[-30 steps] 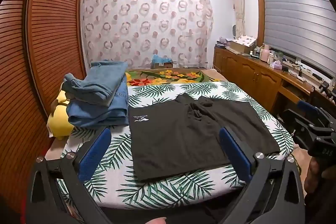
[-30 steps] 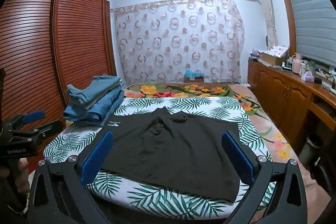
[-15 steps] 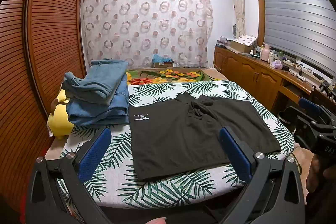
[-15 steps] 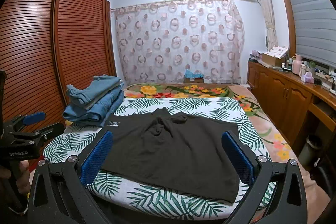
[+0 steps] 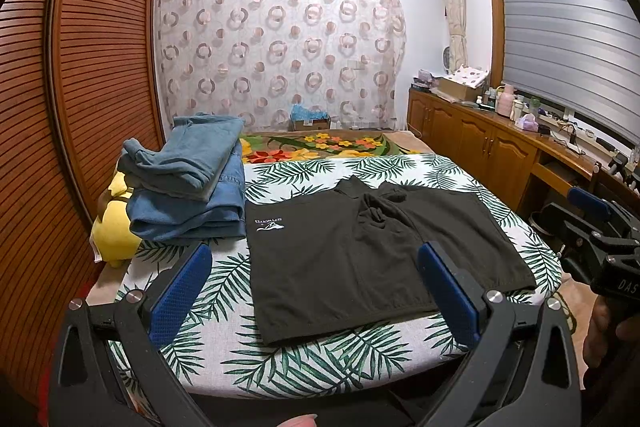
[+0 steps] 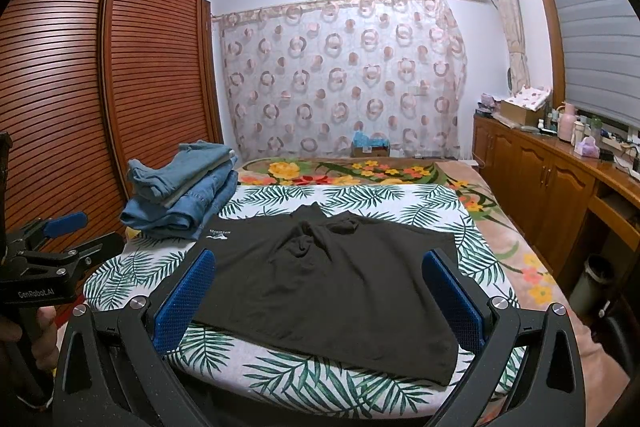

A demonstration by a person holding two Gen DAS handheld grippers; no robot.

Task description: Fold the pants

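Black short pants (image 5: pixel 360 251) lie spread flat on the palm-leaf sheet of the bed (image 5: pixel 304 355), with a white logo at the far left corner and a bunched crotch in the middle. They also show in the right wrist view (image 6: pixel 332 283). My left gripper (image 5: pixel 316 291) is open and empty, held above the bed's near edge in front of the pants. My right gripper (image 6: pixel 320 299) is open and empty, also short of the pants. Each gripper shows at the edge of the other's view.
A stack of folded blue jeans (image 5: pixel 188 183) sits at the bed's far left, on a yellow plush (image 5: pixel 114 227). A slatted wooden wardrobe (image 5: pixel 80 87) stands left. Wooden cabinets (image 5: pixel 492 143) with clutter run along the right. A floral blanket (image 5: pixel 320 147) lies beyond the sheet.
Both grippers have drifted slightly; the views have shifted a little. The pants have not moved and both grippers stay open.
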